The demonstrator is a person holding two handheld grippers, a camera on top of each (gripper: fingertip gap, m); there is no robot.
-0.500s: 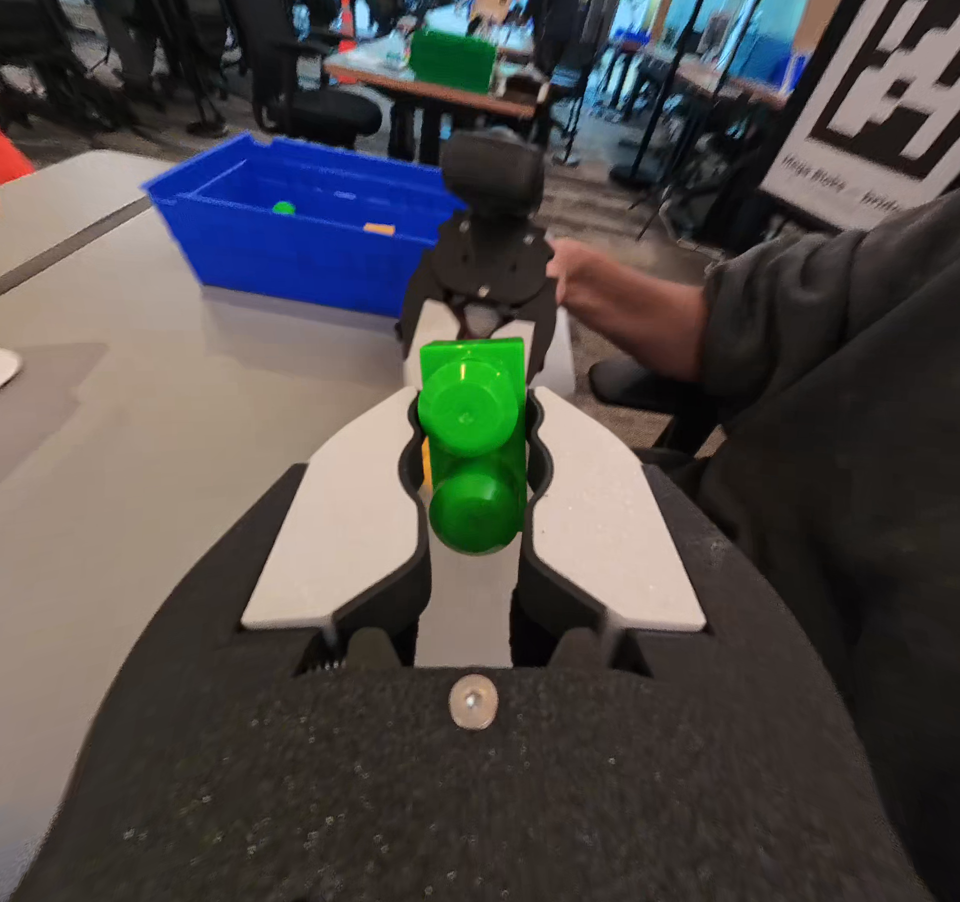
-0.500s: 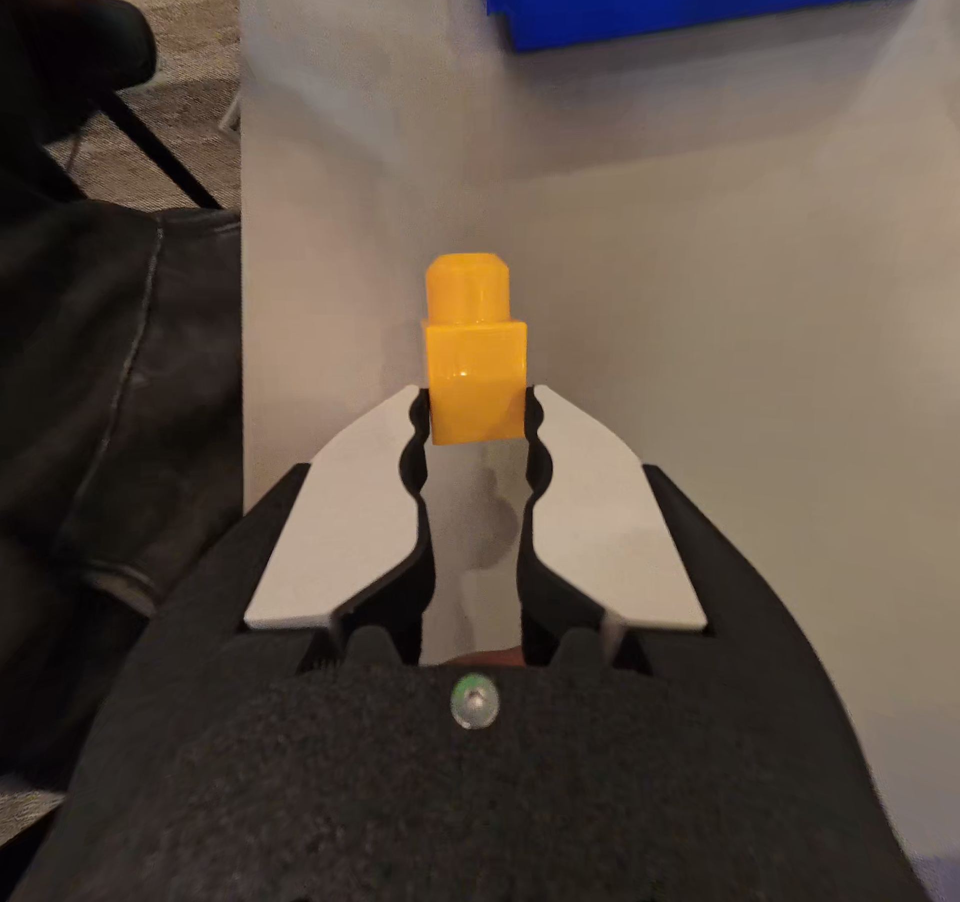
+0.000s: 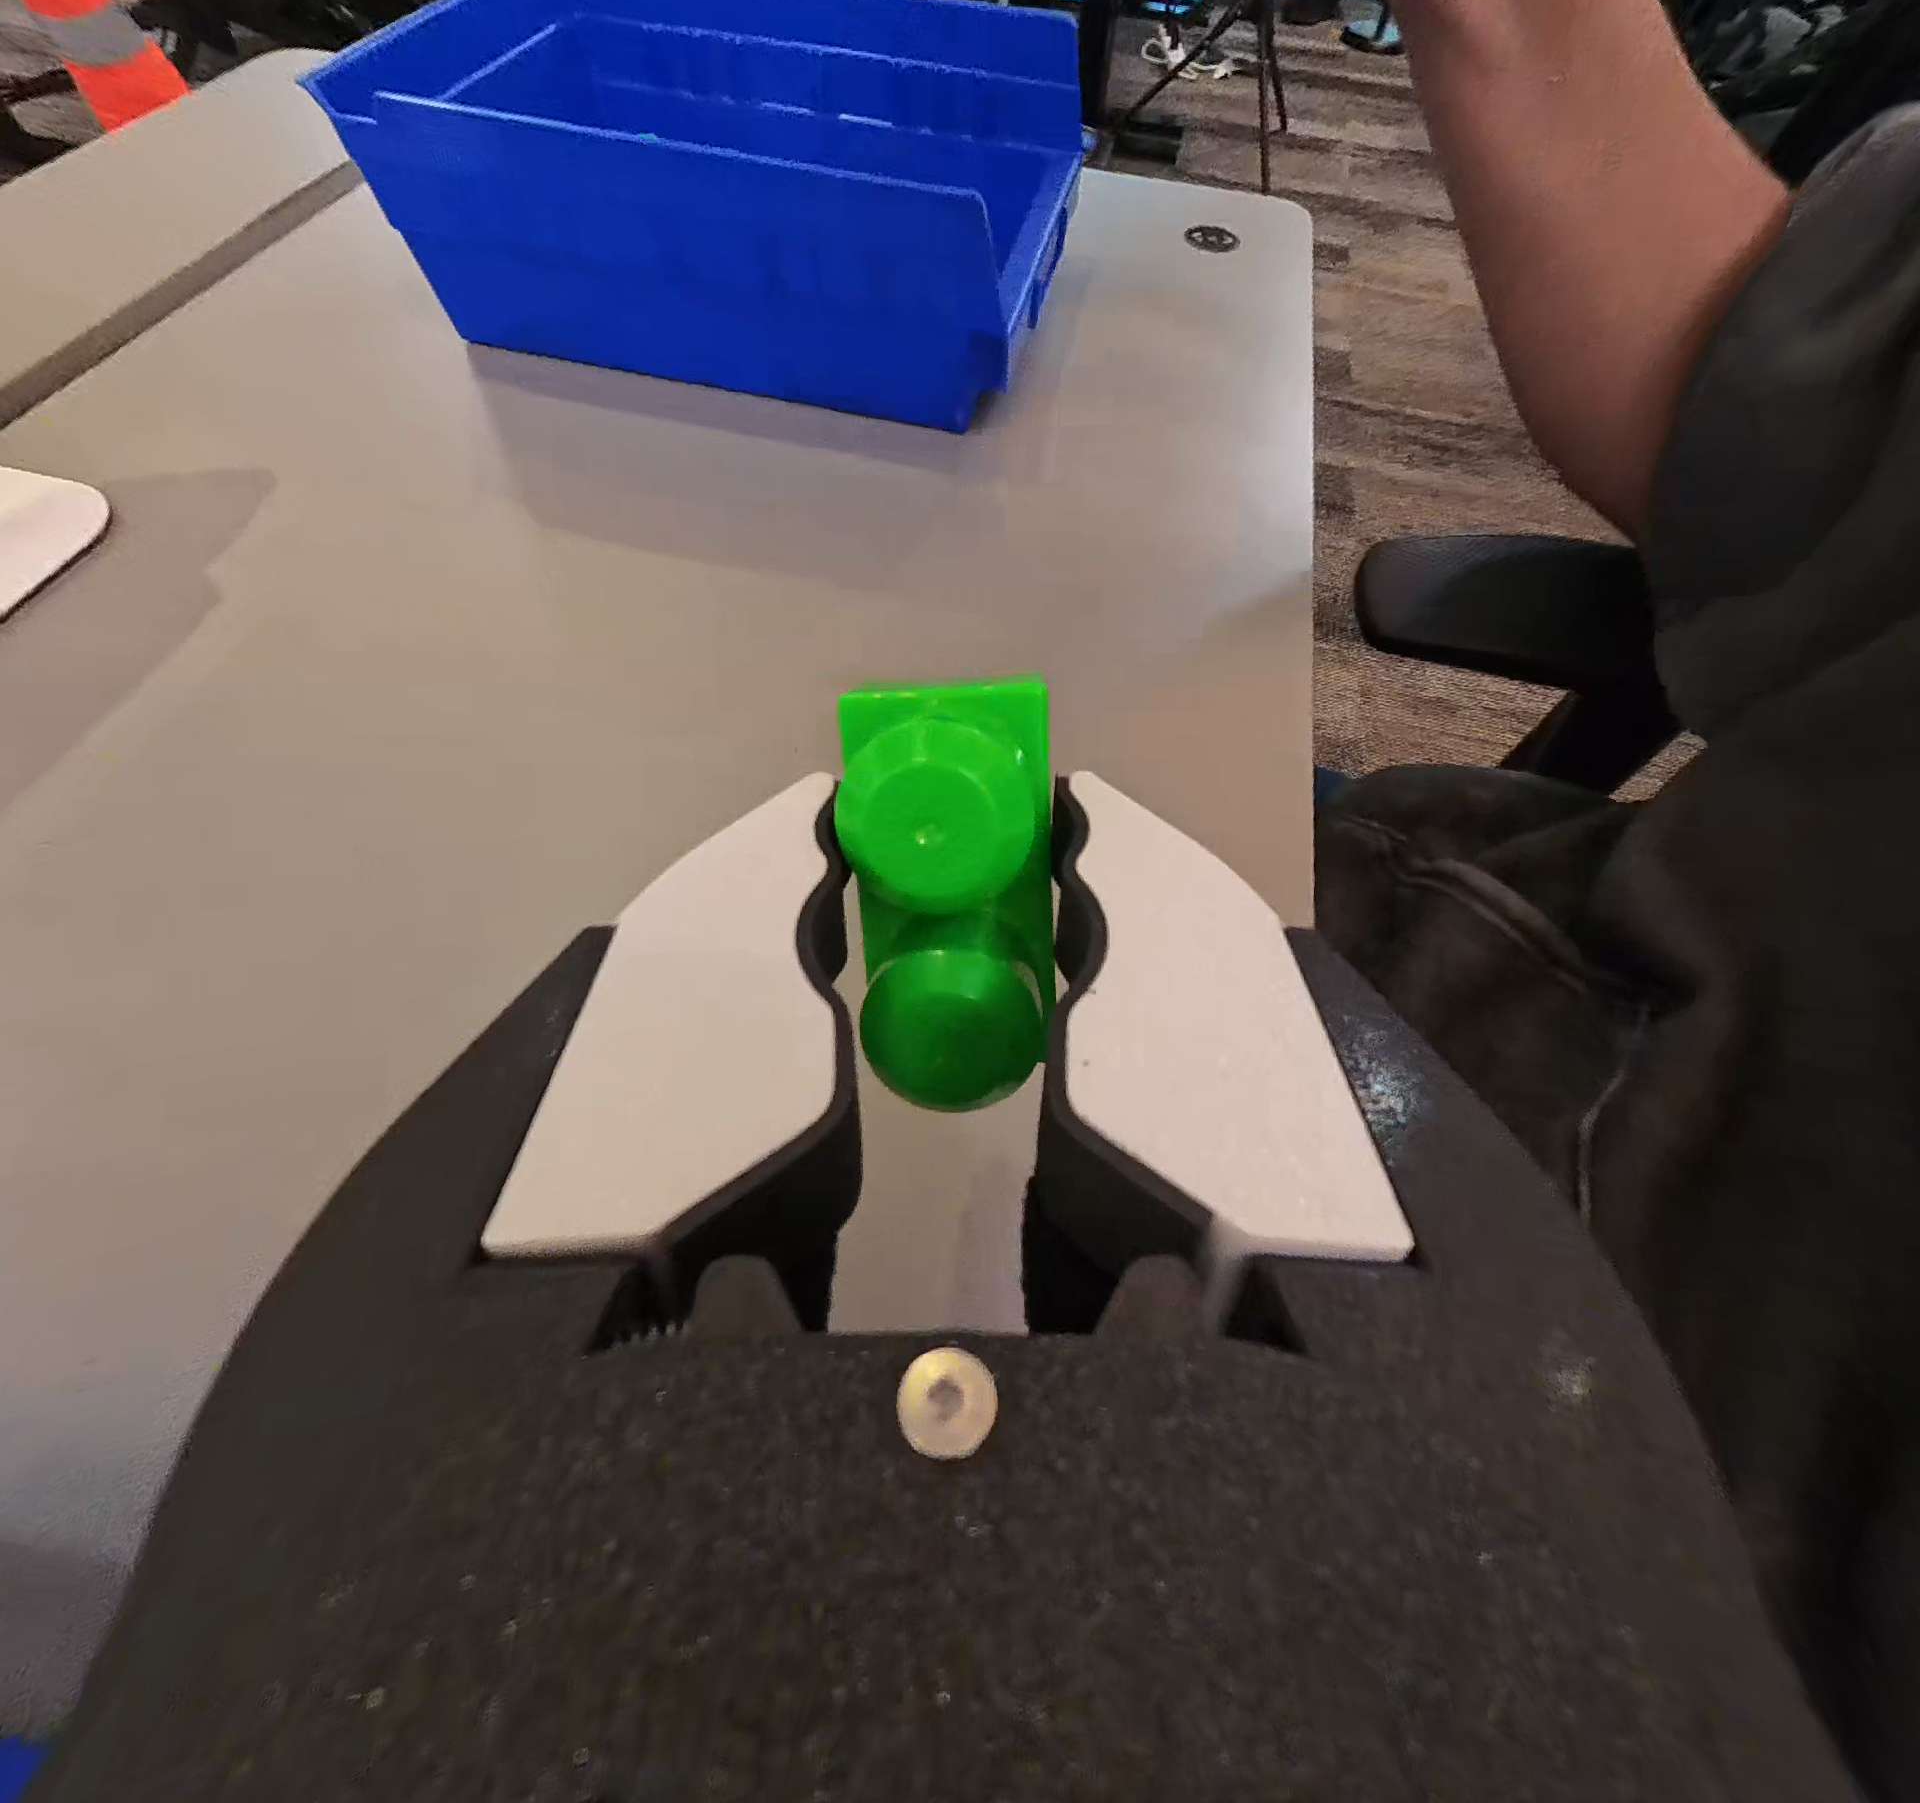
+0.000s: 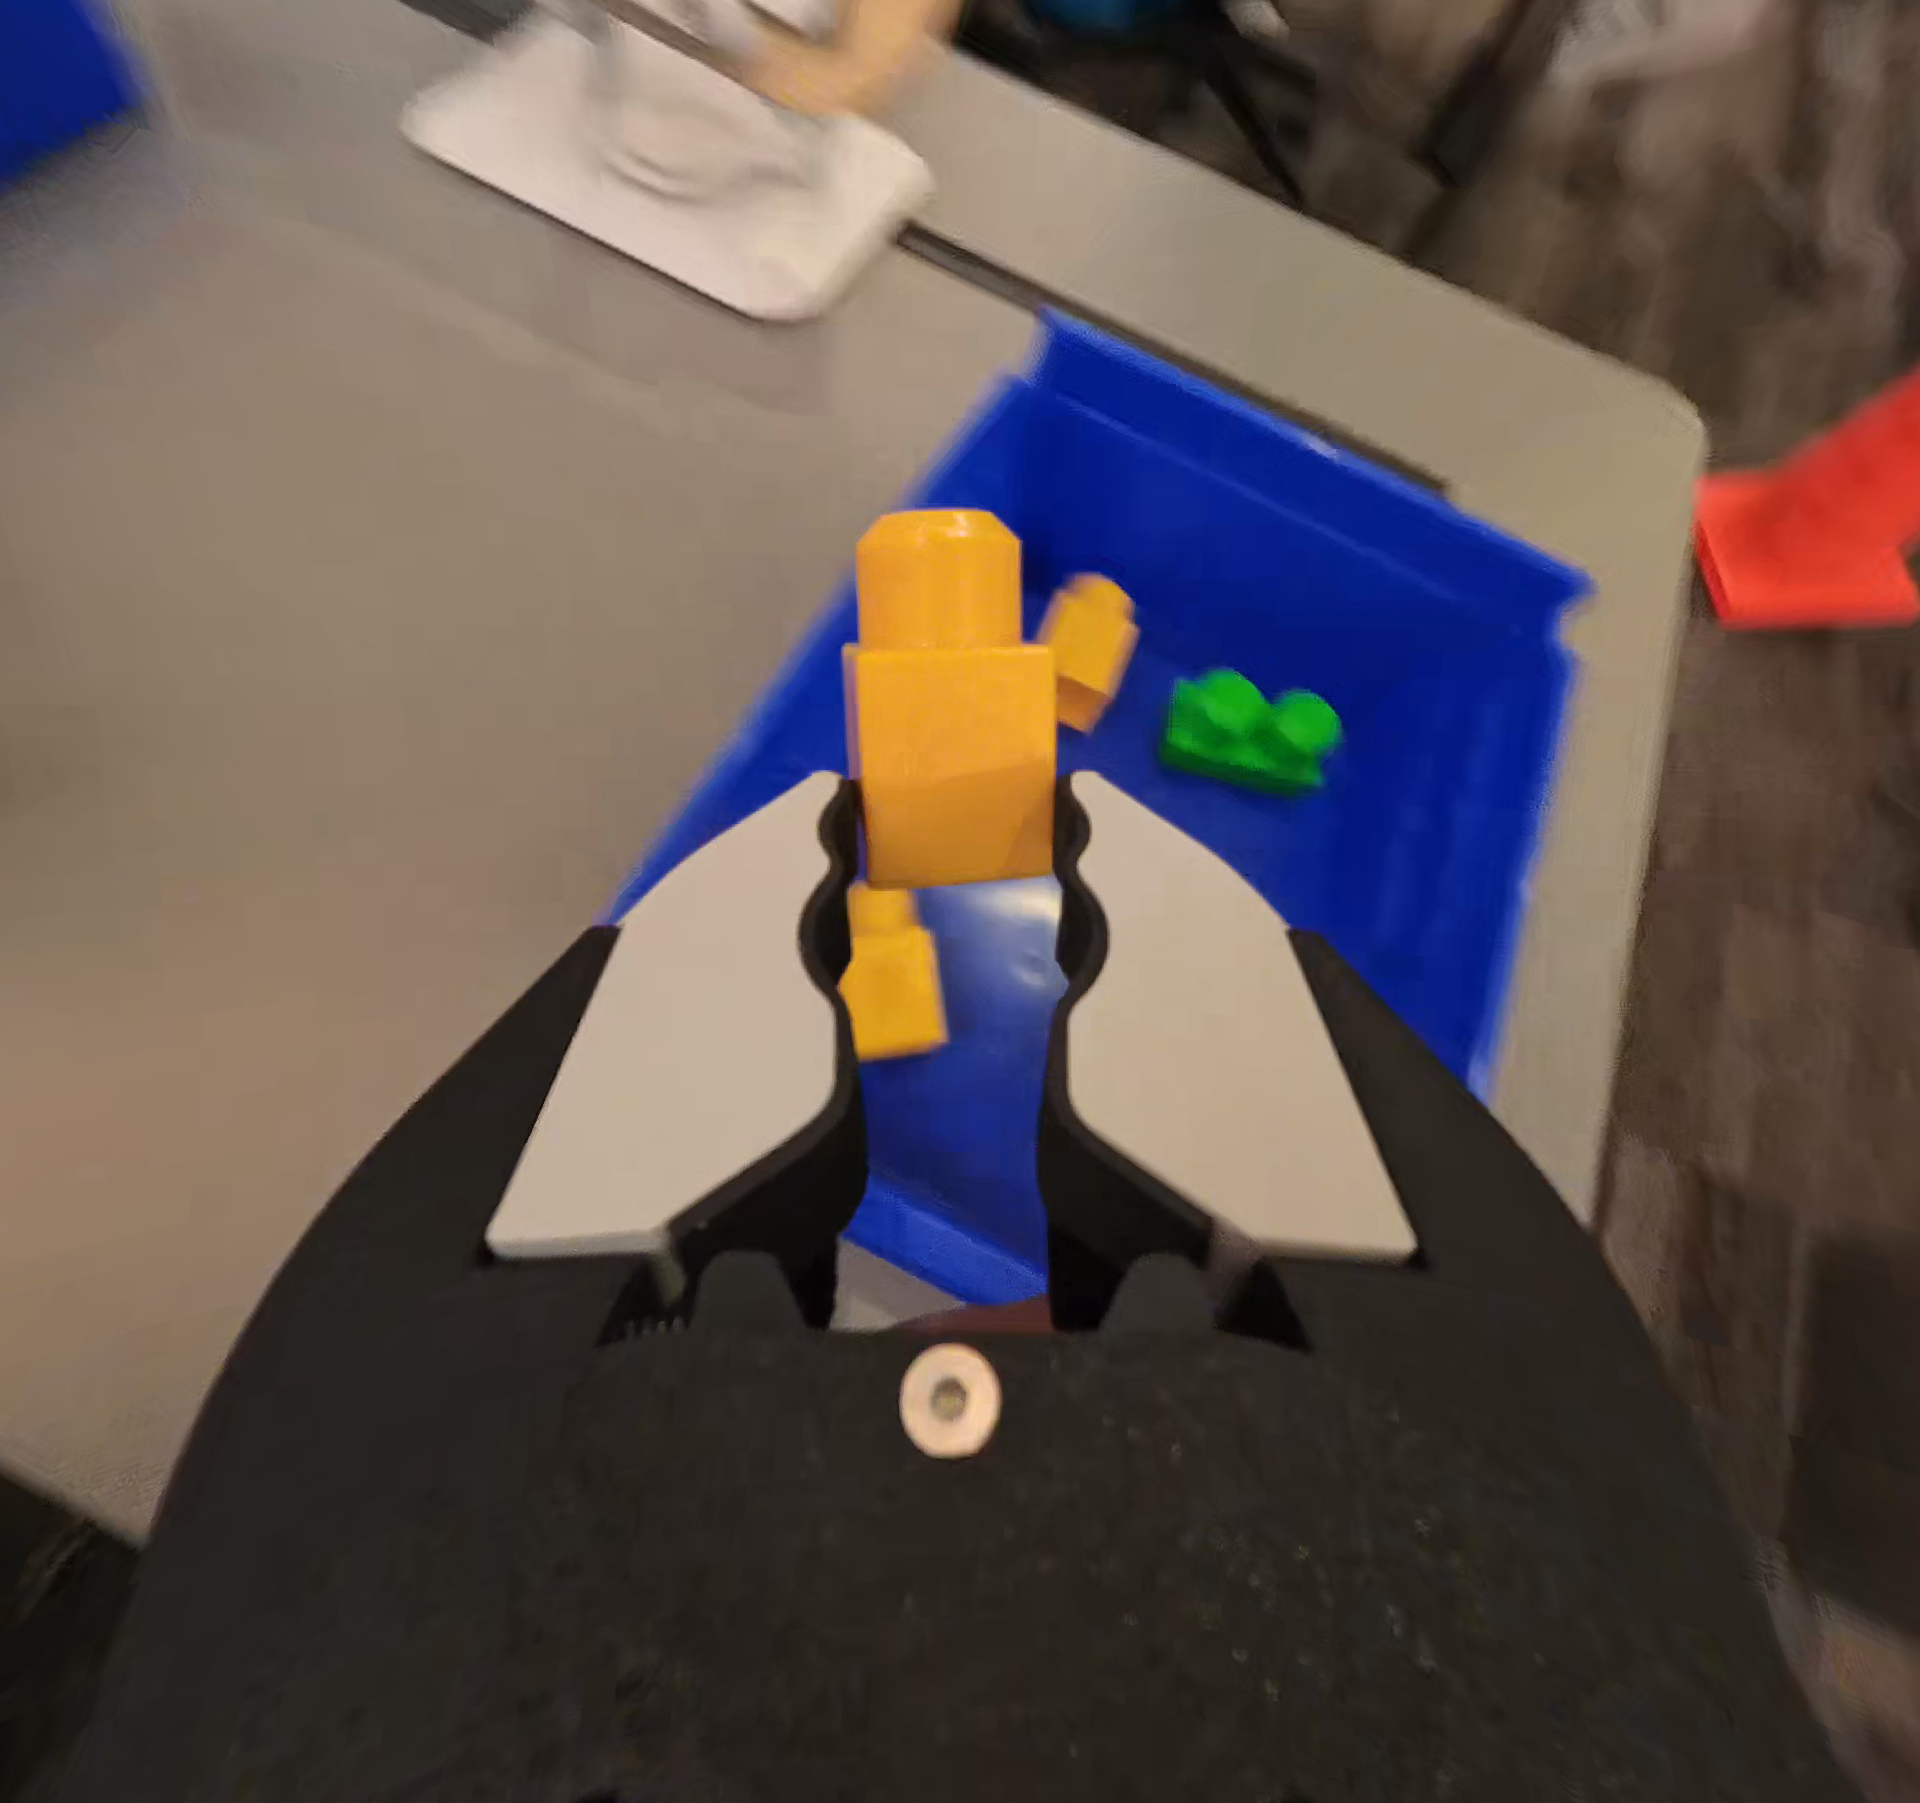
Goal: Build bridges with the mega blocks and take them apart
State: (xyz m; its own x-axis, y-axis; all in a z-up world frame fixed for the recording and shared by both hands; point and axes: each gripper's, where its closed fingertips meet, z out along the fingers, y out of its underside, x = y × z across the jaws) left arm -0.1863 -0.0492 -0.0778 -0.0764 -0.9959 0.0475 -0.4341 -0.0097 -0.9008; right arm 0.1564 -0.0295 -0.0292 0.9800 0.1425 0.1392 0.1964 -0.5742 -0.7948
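Right gripper (image 4: 951, 797) now lifted away from the bare table and brought over the blue bin (image 4: 1434, 610), orange block (image 4: 951, 745) between its fingers as before; two smaller orange blocks (image 4: 1091, 647) and a green block (image 4: 1247, 730) now seen below inside the bin; no longer in front of the left gripper (image 3: 945, 787), only the raised forearm (image 3: 1538, 195) seen there; right view blurred now.

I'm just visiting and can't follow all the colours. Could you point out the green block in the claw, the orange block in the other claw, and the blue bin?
green block (image 3: 940, 834), left wrist view, on its front stud.
orange block (image 4: 951, 766), right wrist view, on its square body.
blue bin (image 3: 727, 267), left wrist view, on its near wall.
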